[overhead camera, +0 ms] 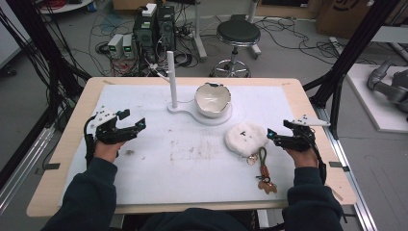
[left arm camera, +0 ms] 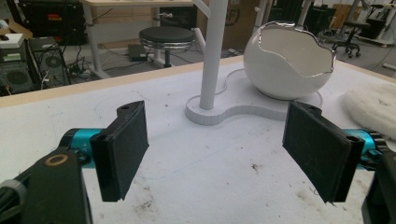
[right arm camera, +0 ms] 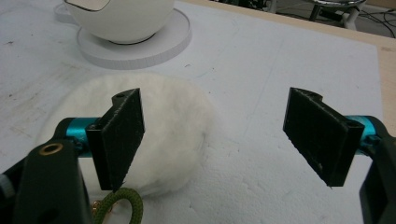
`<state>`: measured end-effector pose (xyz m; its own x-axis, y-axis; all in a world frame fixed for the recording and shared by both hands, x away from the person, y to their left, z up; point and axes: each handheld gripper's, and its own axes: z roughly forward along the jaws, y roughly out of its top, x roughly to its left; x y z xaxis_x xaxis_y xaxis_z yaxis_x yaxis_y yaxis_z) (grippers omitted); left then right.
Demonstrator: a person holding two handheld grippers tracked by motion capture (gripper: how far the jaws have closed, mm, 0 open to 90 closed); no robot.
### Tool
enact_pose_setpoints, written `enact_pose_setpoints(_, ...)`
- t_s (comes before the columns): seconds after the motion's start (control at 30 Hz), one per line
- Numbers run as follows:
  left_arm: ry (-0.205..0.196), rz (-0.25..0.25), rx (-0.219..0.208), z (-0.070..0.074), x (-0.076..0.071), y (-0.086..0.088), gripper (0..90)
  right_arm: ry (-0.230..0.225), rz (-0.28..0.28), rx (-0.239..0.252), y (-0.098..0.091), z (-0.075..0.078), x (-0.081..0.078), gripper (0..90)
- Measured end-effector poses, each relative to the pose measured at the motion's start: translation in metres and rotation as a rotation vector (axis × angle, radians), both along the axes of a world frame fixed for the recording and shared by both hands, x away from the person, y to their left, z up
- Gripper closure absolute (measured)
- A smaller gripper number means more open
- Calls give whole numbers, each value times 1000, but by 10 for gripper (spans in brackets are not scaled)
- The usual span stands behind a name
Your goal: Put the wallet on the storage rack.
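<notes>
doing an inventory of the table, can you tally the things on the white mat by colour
white: 3 - stand with upright post, eggshell-shaped bowl, fluffy plush pouch
green and brown: 1 - keychain with cord loop
black: 2 - left tongs, right tongs, both open and holding nothing
total: 6

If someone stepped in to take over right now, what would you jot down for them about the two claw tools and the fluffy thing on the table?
Left gripper: open, empty, at the table's left side.
Right gripper: open, empty, just right of the fluffy white pouch.
The pouch lies flat on the white mat; its green cord keychain trails toward the person.
The white stand with the egg-shaped bowl sits behind it.
Done: nothing picked up.
Left: probably grasp the pouch; where it goes is not evident.
</notes>
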<state>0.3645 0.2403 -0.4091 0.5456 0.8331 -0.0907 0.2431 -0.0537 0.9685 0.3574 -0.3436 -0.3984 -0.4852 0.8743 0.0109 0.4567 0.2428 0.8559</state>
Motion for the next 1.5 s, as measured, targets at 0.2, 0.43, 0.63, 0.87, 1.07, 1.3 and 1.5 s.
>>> enact_pose_setpoints(0.2, 6, 2, 2, -1, 1, -2, 227, 5, 2, 8, -1, -2, 1, 209)
enact_pose_setpoints(0.43, 19, -6, 8, -3, 3, -4, 229, 27, 7, 23, -2, -6, 2, 209)
enact_pose_setpoints(0.63, 24, -25, 31, -4, 2, -7, 229, 90, 51, 33, 11, -13, 10, 209)
enact_pose_setpoints(0.87, 39, -39, 46, -5, 0, -10, 234, 182, 71, -8, 29, -28, 26, 211)
enact_pose_setpoints(1.07, 47, -34, 50, -6, -1, -9, 234, 329, 37, -56, 31, -44, 39, 242)
enact_pose_setpoints(1.3, 57, -58, 61, -8, -1, -14, 268, 287, 127, -67, 34, -32, 31, 774)
enact_pose_setpoints(1.5, 70, -88, 45, -8, 0, -21, 288, 131, 202, 21, 44, -15, 21, 794)
